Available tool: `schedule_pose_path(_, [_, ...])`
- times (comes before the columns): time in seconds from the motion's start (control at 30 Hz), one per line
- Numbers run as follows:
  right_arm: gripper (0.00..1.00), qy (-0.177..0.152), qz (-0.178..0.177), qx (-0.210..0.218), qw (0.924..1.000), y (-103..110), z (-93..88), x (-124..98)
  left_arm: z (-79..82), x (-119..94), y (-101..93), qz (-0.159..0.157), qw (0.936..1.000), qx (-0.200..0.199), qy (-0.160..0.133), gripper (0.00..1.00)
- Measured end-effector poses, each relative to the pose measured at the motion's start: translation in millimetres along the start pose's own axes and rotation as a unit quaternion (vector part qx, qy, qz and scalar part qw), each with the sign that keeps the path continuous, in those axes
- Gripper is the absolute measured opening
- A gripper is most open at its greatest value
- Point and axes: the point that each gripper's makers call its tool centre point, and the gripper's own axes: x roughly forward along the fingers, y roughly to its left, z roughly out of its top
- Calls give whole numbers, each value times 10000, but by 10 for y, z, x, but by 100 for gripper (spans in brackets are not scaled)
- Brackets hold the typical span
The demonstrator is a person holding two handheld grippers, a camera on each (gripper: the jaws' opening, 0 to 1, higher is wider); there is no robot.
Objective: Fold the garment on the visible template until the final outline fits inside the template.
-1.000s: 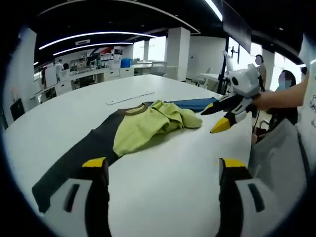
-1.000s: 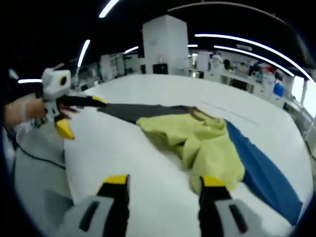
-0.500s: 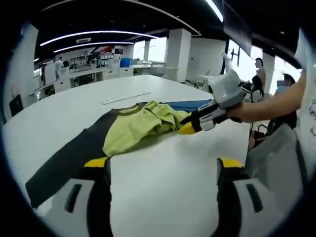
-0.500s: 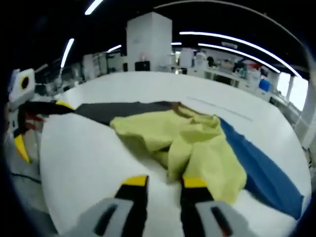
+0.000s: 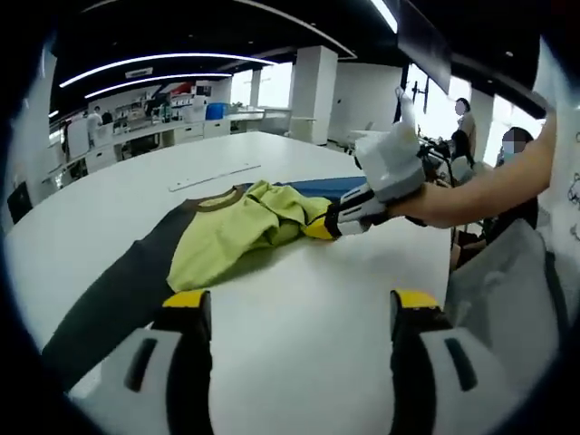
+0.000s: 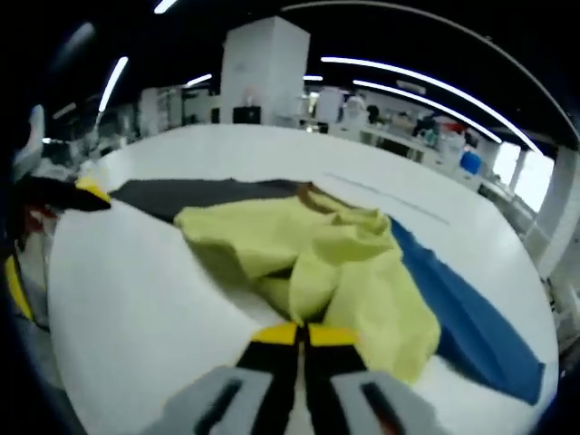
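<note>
Right gripper view: garment (image 6: pixel 317 263) lengthwise along template (image 6: pixel 471 317)

Bare white tabletop (image 5: pixel 299 308) lay open ahead of the left tool (image 5: pixel 292 304). Beyond, blocked by the crumpled yellow garment (image 5: pixel 237 227) and the right tool (image 5: pixel 322 227) with its forearm (image 5: pixel 480 186) reaching in.

A crumpled yellow-green garment (image 6: pixel 317 258) lies bunched across the template (image 6: pixel 462 317), a flat strip with one half dark grey and one blue, just beyond the right gripper (image 6: pixel 304 335) tips.
</note>
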Motion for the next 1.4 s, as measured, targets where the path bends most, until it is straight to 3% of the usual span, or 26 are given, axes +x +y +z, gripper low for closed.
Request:
schedule_pose_path(0.23, [0,-231,-25,324,9992,-157,125,-221,57,230,143,226,9992,300,132,48])
schedule_pose_path(0.33, [0,-282,-24,351,9990,-222,154,-255,122,395,172,218,9990,380,129,43])
schedule_pose_path(0.67, [0,-397,-92,446,9982,-359,221,-325,224,974,26,36,9966,771,293,23])
schedule_pose_path(0.97, [0,-445,-99,489,9978,-413,217,-334,266,1437,-34,209,9930,1071,444,17])
schedule_pose_path(1.1, [0,-444,-79,558,9974,-426,213,-329,251,1542,62,404,9931,1001,459,17])
schedule_pose_path(1.4, [0,-501,-63,710,9962,-447,206,-322,229,1690,119,521,9926,863,676,15])
